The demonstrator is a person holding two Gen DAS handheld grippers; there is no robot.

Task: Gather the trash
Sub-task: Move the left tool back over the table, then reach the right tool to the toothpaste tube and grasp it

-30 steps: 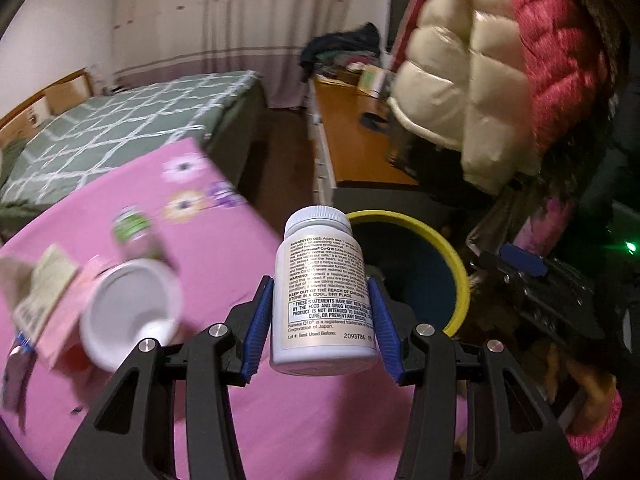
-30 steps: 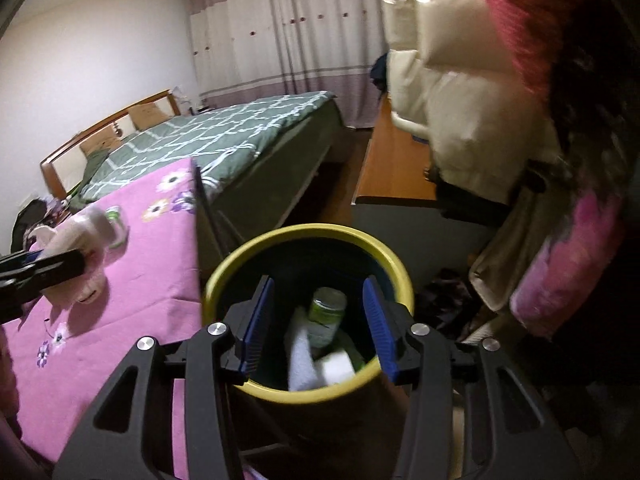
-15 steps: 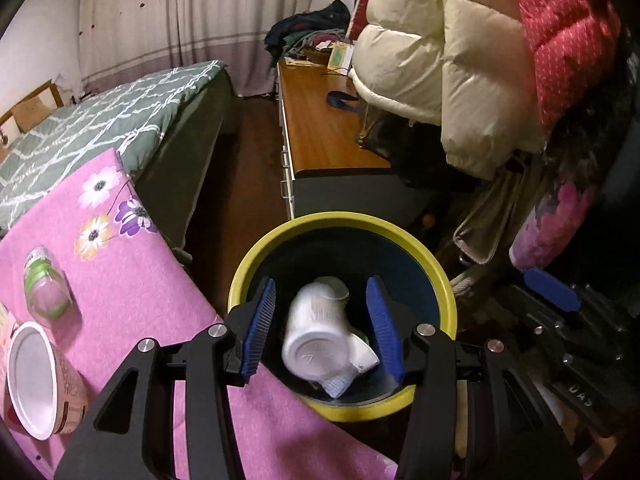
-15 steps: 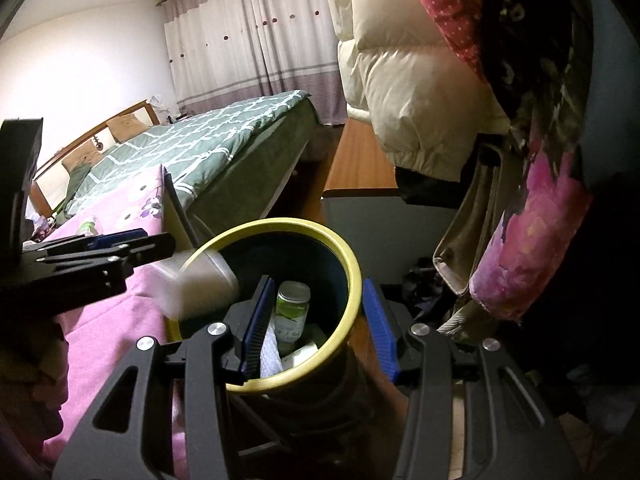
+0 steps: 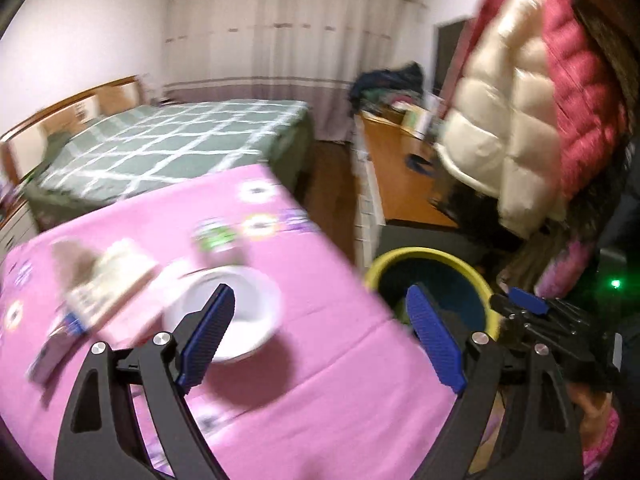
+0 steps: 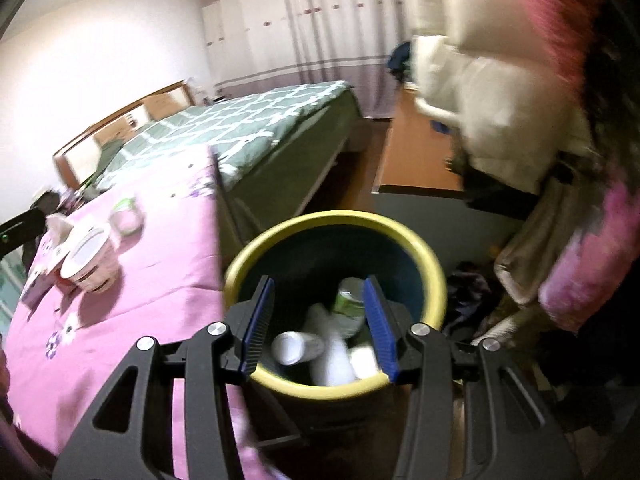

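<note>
My left gripper [image 5: 320, 340] is open and empty above the pink tablecloth [image 5: 320, 412]. Just beyond its left finger lies a white paper cup [image 5: 248, 304] on its side, with a small green-labelled bottle [image 5: 216, 240], a paper packet [image 5: 108, 280] and a wrapper [image 5: 56, 344] around it. The yellow-rimmed blue trash bin [image 5: 432, 256] stands off the table's right edge. My right gripper [image 6: 318, 320] is open and empty over the bin [image 6: 304, 224], which holds a white pill bottle [image 6: 298, 346], a green-labelled bottle [image 6: 350, 300] and other white trash.
A bed with a green checked cover [image 5: 180, 144] lies behind the table. A wooden desk [image 5: 400, 176] stands to the right, with puffy cream and red jackets [image 5: 520, 120] hanging over it. The cup [image 6: 88, 260] and small bottle [image 6: 126, 216] also show in the right wrist view.
My left gripper let the white pill bottle drop into the bin, opened wide and swung back left over the table. My right gripper stayed open above the bin.
</note>
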